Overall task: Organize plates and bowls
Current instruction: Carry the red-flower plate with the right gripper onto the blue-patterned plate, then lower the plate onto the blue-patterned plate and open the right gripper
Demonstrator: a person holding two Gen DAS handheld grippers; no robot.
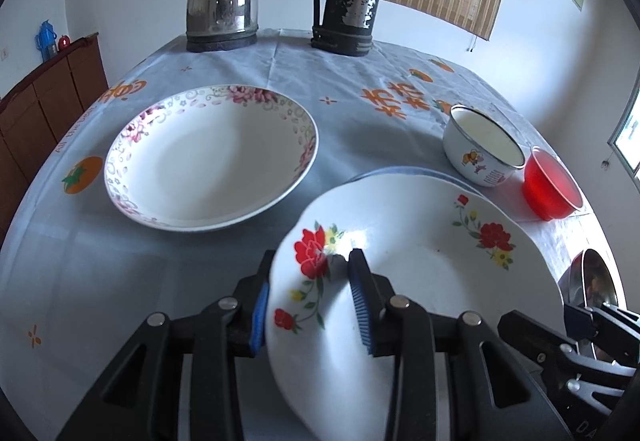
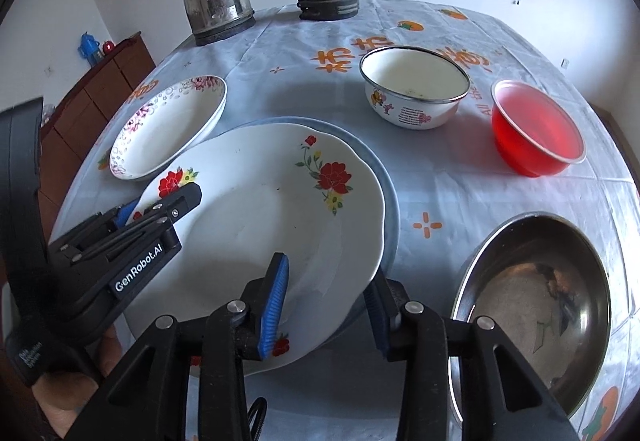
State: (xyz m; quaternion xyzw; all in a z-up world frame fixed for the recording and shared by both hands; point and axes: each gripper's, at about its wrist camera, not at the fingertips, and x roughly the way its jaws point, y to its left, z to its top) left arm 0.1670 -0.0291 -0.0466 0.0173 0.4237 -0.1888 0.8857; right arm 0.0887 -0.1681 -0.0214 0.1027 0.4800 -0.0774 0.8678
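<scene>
White red-flowered plate [image 2: 256,225] lies on blue-rimmed plate [image 2: 384,169]

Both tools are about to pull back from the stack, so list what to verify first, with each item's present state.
1. Red-flower plate seated flat in the blue-rimmed plate: cannot tell, its near edge is hidden.
2. Left tool clear of the rim: not ok, the rim lies between its pads.
3. Right tool clear of the rim: not ok, it straddles the near rim.
4. Steel bowl apart from the right tool: ok, though close.
5. Pink-flower plate free to pick: ok, empty, nothing touching it.
</scene>
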